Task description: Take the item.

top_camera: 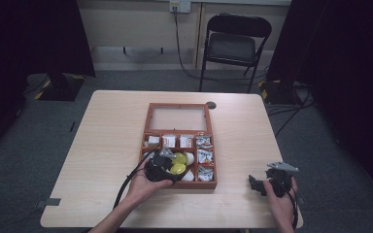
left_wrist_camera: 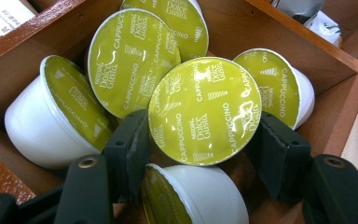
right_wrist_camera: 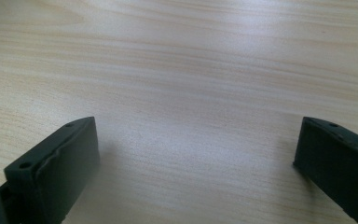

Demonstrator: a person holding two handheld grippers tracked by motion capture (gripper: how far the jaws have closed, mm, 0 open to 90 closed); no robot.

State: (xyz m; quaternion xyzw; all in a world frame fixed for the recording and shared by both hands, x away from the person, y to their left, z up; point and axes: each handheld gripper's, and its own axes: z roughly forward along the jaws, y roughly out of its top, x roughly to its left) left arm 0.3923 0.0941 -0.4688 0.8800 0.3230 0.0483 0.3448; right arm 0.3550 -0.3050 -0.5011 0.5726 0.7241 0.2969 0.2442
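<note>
My left hand-held gripper is clamped on a green-lidded capsule in the wooden box. My right hand-held gripper hangs over the bare bench, jaws wide apart.

Glossy foil-lidded plastic capsule, wooden box
</note>
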